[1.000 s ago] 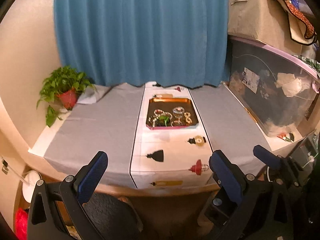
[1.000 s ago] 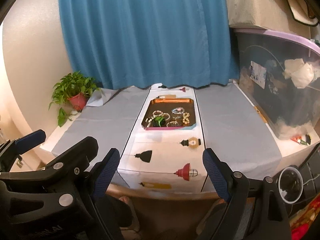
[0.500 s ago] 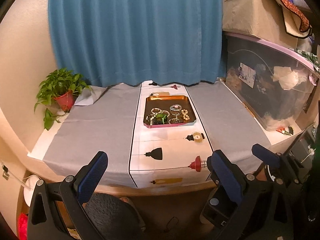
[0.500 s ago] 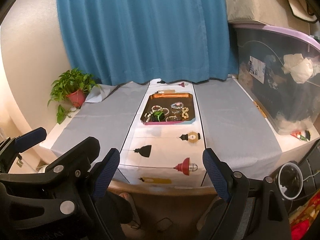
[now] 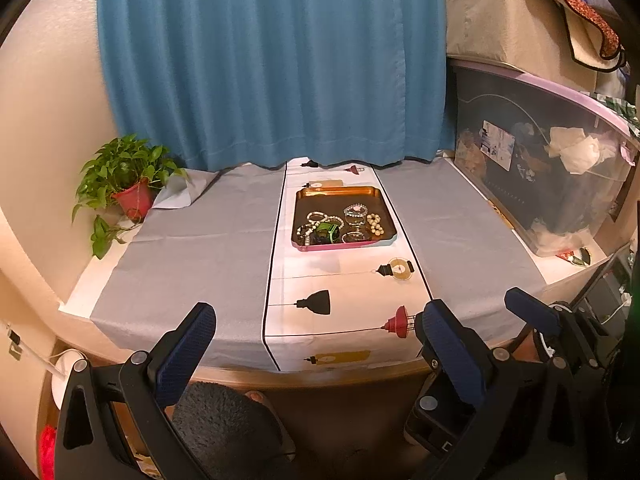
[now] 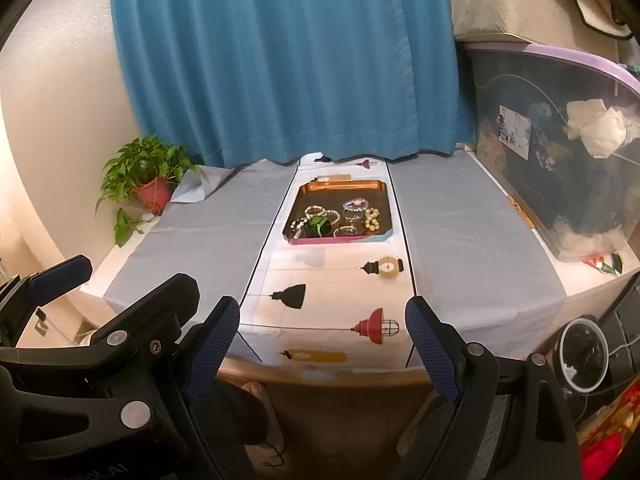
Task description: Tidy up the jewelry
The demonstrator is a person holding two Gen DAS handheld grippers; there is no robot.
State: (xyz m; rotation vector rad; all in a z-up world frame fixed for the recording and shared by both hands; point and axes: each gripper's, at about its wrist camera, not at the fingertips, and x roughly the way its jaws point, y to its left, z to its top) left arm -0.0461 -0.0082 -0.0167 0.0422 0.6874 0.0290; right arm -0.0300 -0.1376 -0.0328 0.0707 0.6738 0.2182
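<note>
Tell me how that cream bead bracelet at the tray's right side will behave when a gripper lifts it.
The cream bead bracelet lies bunched in the tray, so it is probably strung and floppy and would likely droop from the pinch. Its round, glossy-looking beads may slip between the pads. It looks small and probably light.

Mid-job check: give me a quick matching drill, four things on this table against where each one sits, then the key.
Things:
1. potted plant
2. jewelry tray
3. clear storage bin
4. cream bead bracelet

Places:
A. on the white runner, mid-table
B. far left corner by the wall
C. inside the tray, at its right side
D. right edge of the table, under a fabric box

Pairs: 1-B, 2-A, 3-D, 4-C
</note>
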